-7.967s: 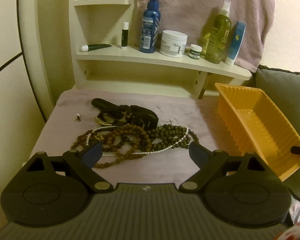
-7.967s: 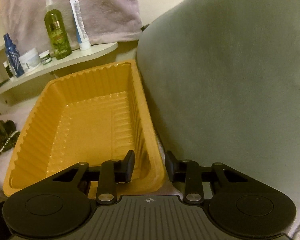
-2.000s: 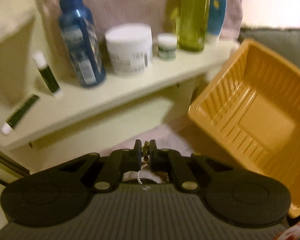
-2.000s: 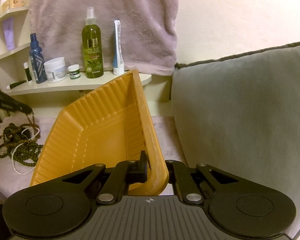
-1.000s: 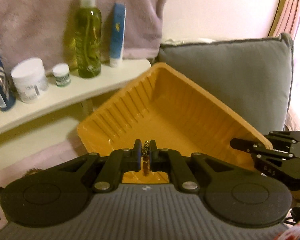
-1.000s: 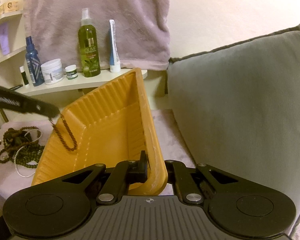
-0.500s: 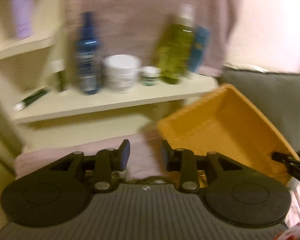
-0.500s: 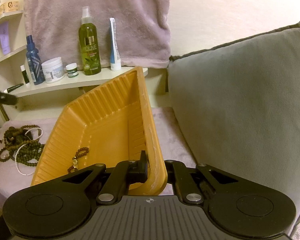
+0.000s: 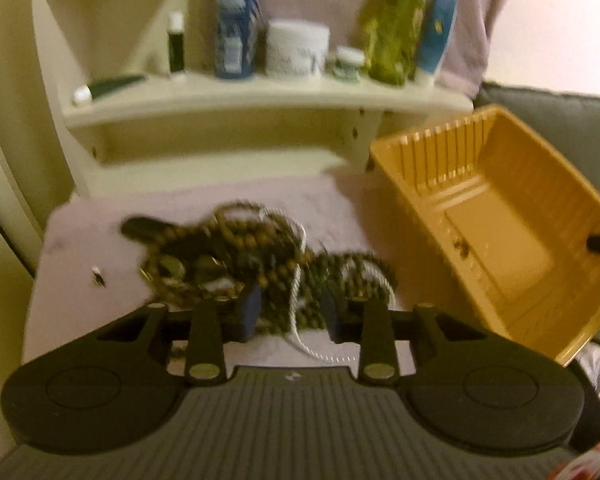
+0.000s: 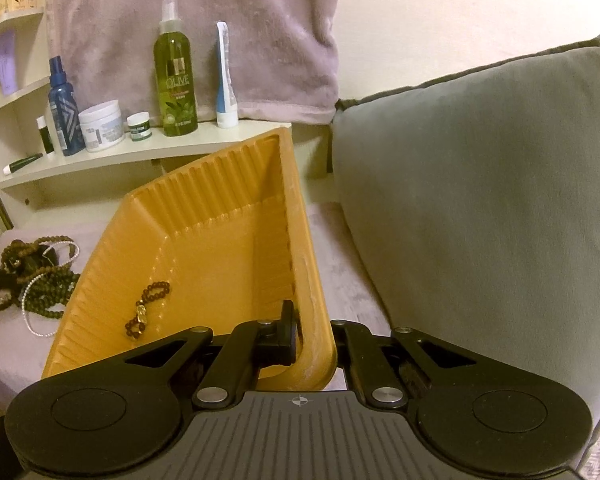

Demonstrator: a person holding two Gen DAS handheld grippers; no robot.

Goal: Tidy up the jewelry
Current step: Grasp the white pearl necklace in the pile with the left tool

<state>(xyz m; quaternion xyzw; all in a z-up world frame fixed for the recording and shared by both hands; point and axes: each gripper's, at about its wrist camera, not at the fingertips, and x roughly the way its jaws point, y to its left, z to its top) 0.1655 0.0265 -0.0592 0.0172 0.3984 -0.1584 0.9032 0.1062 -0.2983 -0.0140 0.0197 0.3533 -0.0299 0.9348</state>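
1. The left tongs (image 9: 290, 312) hang just short of the tangled heap of bead necklaces (image 9: 260, 256) on the mauve-covered desk (image 9: 80, 248); the jaws are closing, part open, with a white bead strand (image 9: 298, 300) showing between them, not yet pinched.
2. The heap lies straight ahead of the left tongs, its long axis running crosswise to them.
3. The right tongs (image 10: 314, 338) are clamped on the near rim of the tilted orange tray (image 10: 220, 240), which holds one brown bead bracelet (image 10: 148, 308).
4. The left hand is far nearer the heap; the tray sits to the heap's right.
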